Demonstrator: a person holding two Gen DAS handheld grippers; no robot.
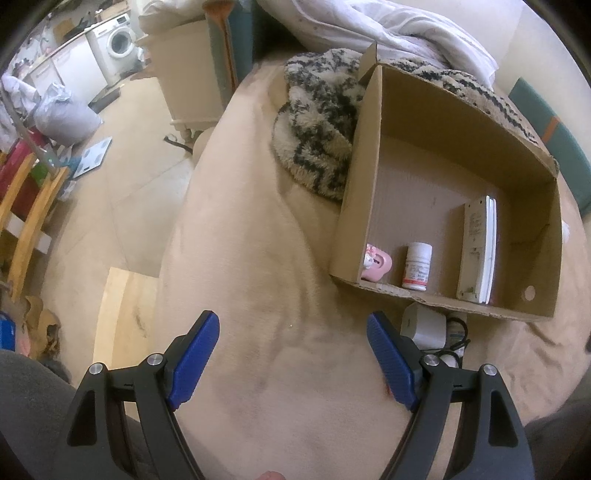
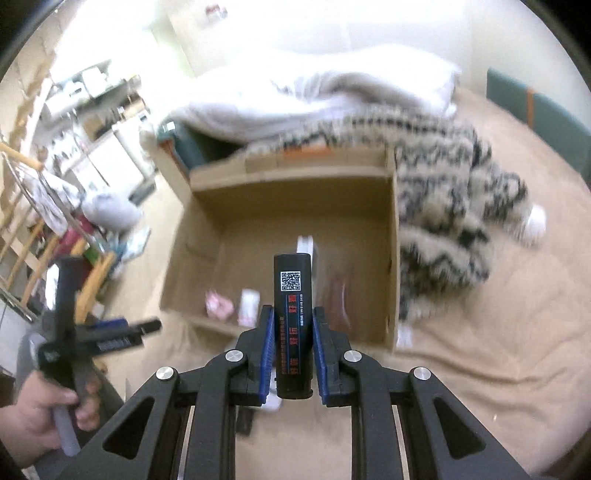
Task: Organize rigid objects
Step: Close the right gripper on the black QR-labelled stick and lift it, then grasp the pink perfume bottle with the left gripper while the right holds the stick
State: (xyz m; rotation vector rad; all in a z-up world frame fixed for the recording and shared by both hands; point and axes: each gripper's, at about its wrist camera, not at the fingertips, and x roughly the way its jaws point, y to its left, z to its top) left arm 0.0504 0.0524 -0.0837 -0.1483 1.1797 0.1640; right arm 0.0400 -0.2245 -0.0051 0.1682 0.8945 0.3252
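Observation:
An open cardboard box [image 1: 373, 166] [image 2: 393, 258] lies on the beige bedcover. Inside it stand a pink toy [image 1: 376, 264] [image 2: 218, 304], a white pill bottle [image 1: 416, 266] [image 2: 249, 306] and a white remote [image 1: 476, 251]. My right gripper [image 2: 293, 317] is shut on a black box with a QR code and red print [image 2: 293, 314], held upright in front of the cardboard box. My left gripper [image 1: 291, 325] hangs open over bare bedcover left of the cardboard box, nothing between its blue pads; the right wrist view shows it in a hand [image 2: 44, 410].
A black-and-cream fuzzy blanket [image 1: 317, 125] [image 2: 454, 221] lies against the cardboard box, with white bedding [image 1: 388, 26] behind. A white charger with a black cable [image 1: 424, 326] lies by the box's near wall. A white bottle [image 2: 535, 225] rests on the bedcover at right. The floor and furniture lie left.

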